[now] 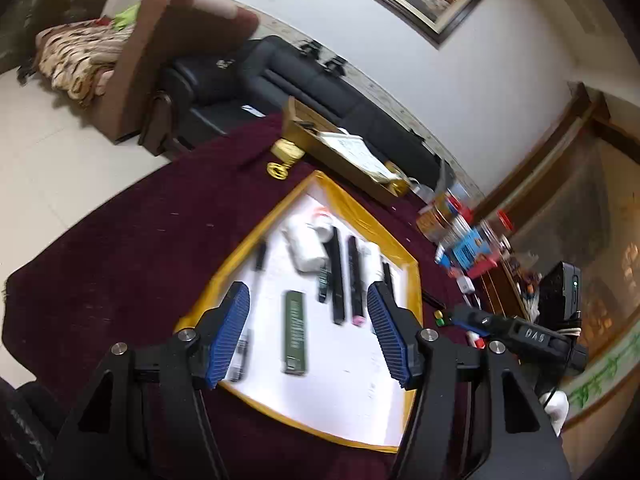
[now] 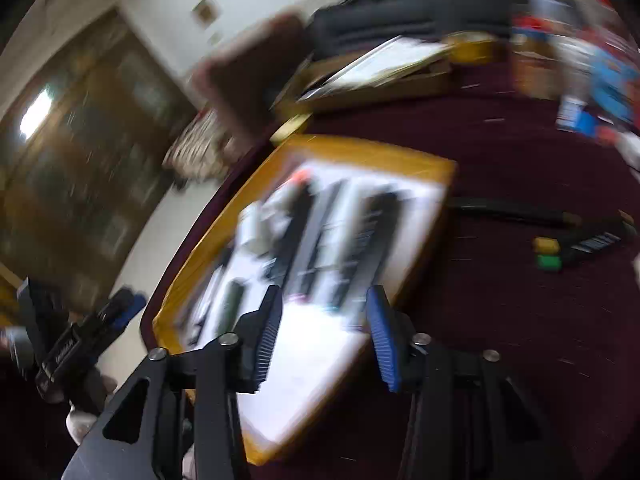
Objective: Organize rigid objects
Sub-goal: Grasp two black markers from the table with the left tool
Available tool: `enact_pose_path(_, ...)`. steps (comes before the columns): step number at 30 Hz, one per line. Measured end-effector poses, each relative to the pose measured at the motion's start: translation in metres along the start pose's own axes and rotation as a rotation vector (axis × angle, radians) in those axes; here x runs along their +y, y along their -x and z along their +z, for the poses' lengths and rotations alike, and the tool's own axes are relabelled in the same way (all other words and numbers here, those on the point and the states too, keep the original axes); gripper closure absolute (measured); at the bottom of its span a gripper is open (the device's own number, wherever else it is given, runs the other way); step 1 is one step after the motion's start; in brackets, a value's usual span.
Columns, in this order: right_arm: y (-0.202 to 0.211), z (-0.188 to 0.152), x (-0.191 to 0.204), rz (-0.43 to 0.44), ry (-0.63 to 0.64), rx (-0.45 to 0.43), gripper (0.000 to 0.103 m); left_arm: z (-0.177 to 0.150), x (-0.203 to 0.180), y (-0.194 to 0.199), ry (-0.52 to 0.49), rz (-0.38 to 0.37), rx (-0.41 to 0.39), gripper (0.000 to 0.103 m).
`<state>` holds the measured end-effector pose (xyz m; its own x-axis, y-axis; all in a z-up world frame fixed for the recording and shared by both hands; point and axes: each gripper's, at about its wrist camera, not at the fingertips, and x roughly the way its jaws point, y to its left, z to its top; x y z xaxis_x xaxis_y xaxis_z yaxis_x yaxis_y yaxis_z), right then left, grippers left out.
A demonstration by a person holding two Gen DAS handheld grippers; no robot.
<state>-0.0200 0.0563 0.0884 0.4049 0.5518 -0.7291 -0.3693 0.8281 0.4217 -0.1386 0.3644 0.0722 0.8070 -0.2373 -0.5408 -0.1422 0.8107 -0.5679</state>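
Lying mostly in rows on the white board (image 1: 340,360), pens look sorted; small blocks (image 2: 547,254) remain off its right edge; both grippers' jaws gape empty.

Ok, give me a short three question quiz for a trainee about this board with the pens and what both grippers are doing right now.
1. True or false: the left gripper holds the dark green rectangular bar.
2. Which colour frames the flat white board? A red, B yellow, C blue.
3. What cloth covers the table under the board?

Key
1. False. Its jaws stand open above the board with nothing pressed between them; the bar lies flat on the board. The right gripper is open too.
2. B, a yellow taped border.
3. A dark maroon tablecloth.
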Motion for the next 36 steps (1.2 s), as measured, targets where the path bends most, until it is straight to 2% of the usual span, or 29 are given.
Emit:
enact_pose_path(1, 0.014, 0.000, -0.020, -0.018, -0.036, -0.039, 0.053, -0.002, -0.008, -0.003, -0.019, -0.010, 0.009, 0.043)
enact_pose_path(5, 0.060, -0.005, -0.093, -0.106, -0.178, -0.157, 0.051, -0.014, -0.048, -0.018, -0.103, -0.057, 0.068, 0.042)
enact_pose_path(10, 0.091, -0.016, -0.161, -0.206, -0.318, -0.269, 0.051, -0.041, -0.115, -0.051, -0.224, -0.150, 0.214, 0.042)
enact_pose_path(16, 0.113, -0.021, -0.230, -0.224, -0.464, -0.378, 0.051, -0.070, -0.192, -0.083, -0.380, -0.176, 0.308, 0.042)
enact_pose_path(20, 0.110, -0.019, -0.262, -0.255, -0.490, -0.406, 0.051, -0.081, -0.231, -0.115, -0.458, -0.162, 0.362, 0.042)
enact_pose_path(26, 0.108, -0.031, -0.289, -0.232, -0.525, -0.450, 0.052, -0.093, -0.270, -0.183, -0.572, -0.059, 0.423, 0.042)
enact_pose_path(30, 0.106, -0.038, -0.309, -0.181, -0.601, -0.441, 0.052, -0.102, -0.295, -0.225, -0.672, 0.005, 0.407, 0.042)
enact_pose_path(36, 0.106, -0.041, -0.315, -0.149, -0.623, -0.437, 0.051, -0.112, -0.324, -0.267, -0.781, 0.008, 0.378, 0.042)
